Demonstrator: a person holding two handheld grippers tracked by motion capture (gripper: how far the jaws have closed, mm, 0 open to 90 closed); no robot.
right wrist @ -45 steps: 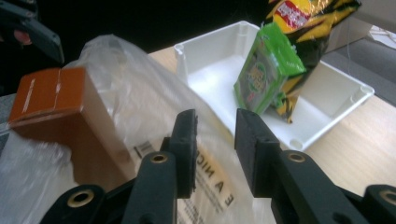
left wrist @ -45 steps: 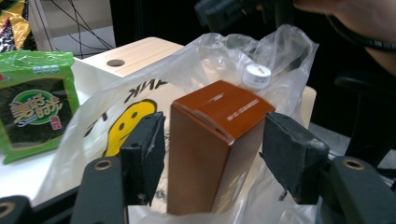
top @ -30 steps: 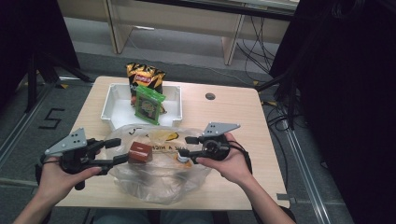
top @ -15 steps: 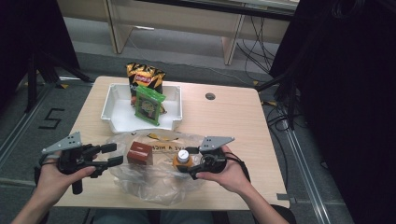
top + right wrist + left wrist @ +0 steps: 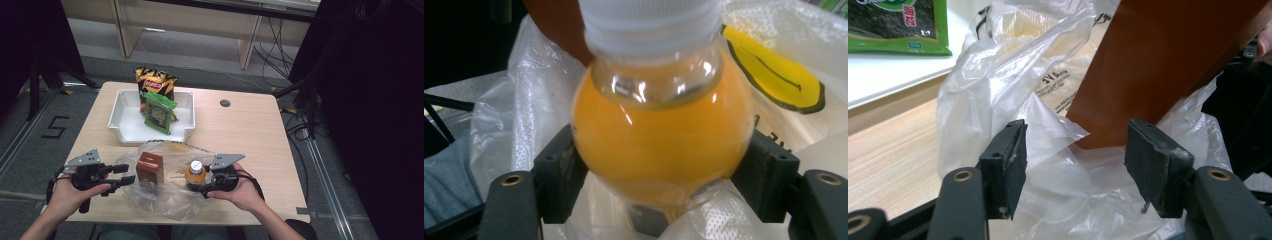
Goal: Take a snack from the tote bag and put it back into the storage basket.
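A clear plastic bag (image 5: 165, 205) lies open at the table's front edge. In it stand a brown carton (image 5: 150, 167) and a round bottle of orange juice (image 5: 195, 172) with a white cap. My right gripper (image 5: 196, 182) is shut on the bottle's bulb (image 5: 659, 135), a pad against each side; its jaws have just closed a little. Left of the carton, my left gripper (image 5: 126, 174) is open. Bag film (image 5: 1048, 125) and the carton's lower corner (image 5: 1158, 65) lie between its closing jaws, and neither pad (image 5: 1010, 165) presses on them.
A white tray (image 5: 125, 131) behind the bag holds a green seaweed packet (image 5: 160, 112), with a chips bag (image 5: 155, 82) leaning at its far rim. The wooden table (image 5: 245, 135) has a cable hole (image 5: 225, 103) at the back right. Floor and dark stands surround it.
Both hands have sunk toward the table. The bottle now stands upright and lower in the bag, and the carton sits lower beside it. The left gripper has drawn back leftward off the carton.
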